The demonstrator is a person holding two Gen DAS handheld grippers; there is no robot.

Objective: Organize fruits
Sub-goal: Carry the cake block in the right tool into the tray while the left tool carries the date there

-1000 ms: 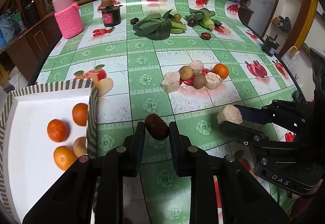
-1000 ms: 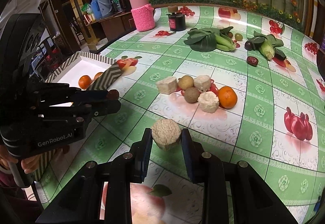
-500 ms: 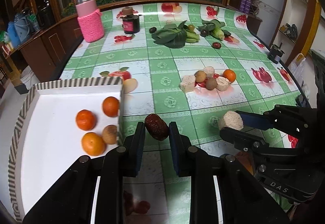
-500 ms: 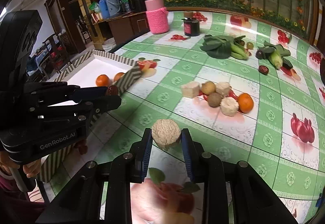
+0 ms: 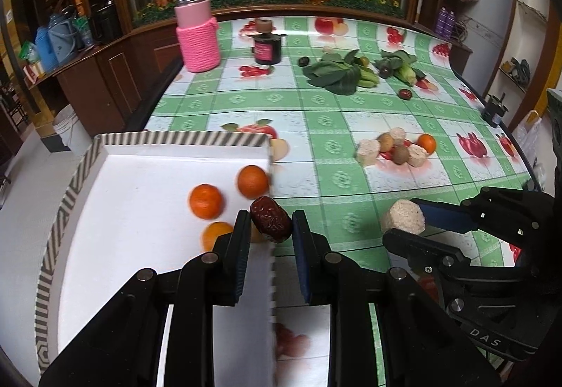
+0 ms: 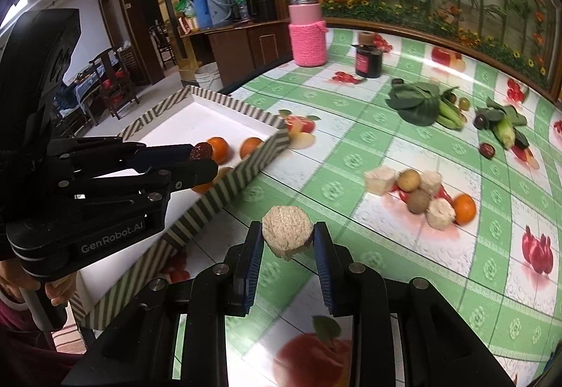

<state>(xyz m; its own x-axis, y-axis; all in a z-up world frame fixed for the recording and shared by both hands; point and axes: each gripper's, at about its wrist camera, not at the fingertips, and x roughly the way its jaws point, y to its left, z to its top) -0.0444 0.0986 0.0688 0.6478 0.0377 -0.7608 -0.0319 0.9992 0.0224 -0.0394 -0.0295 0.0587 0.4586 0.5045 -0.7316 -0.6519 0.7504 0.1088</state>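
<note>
Your white tray (image 5: pixel 87 183) with the striped rim sits at the near left edge of the worktop (image 5: pixel 316 113) and holds three oranges (image 5: pixel 206 201), plus something pale mostly hidden behind your left finger. Your left hand-held gripper (image 5: pixel 270 223) is clamped on a wrinkled red date (image 5: pixel 270 219), held above the tray's right wall. Your right hand-held gripper (image 6: pixel 288 239) is clamped on a pale, rough round cake (image 6: pixel 287 233) above the green checked cloth, just right of the tray. Farther out lies a cluster of similar pale cakes, two brown fruits and an orange (image 6: pixel 464 209). Beyond that you have leafy greens (image 5: pixel 333 78), a second date (image 5: pixel 405 94), a dark jar (image 5: pixel 268 50) and a pink knitted bottle (image 5: pixel 197 35) near the far edge, with a planted window behind.
</note>
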